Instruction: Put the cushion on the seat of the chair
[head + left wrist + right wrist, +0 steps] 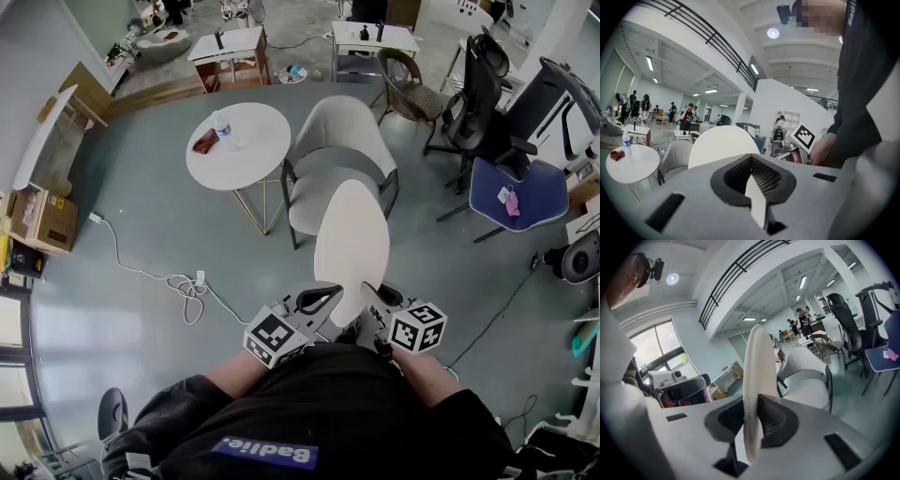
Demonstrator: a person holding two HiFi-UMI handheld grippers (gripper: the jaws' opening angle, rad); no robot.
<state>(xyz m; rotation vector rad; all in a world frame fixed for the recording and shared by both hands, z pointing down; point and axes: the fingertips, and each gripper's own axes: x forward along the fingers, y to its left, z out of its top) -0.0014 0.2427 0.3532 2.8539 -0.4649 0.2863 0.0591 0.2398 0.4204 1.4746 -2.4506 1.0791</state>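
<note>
A flat cream cushion (pixel 352 242) is held upright on its edge between my two grippers, just in front of the person's body. My left gripper (pixel 328 302) is shut on its lower left rim and my right gripper (pixel 369 300) is shut on its lower right rim. In the left gripper view the cushion (pixel 721 146) rises ahead, a corner of it pinched in the jaws of the left gripper (pixel 757 199). The right gripper view shows the cushion (pixel 754 376) edge-on, clamped by the right gripper (pixel 751 427). The pale upholstered chair (pixel 336 141) stands beyond, its seat (pixel 309 208) bare.
A round white table (pixel 253 150) with a bottle (pixel 222 127) and a red cloth (pixel 204 142) stands left of the chair. A blue office chair (pixel 517 192) and black chairs (pixel 478 89) stand at right. A white cable with a power strip (pixel 192 281) lies on the floor at left.
</note>
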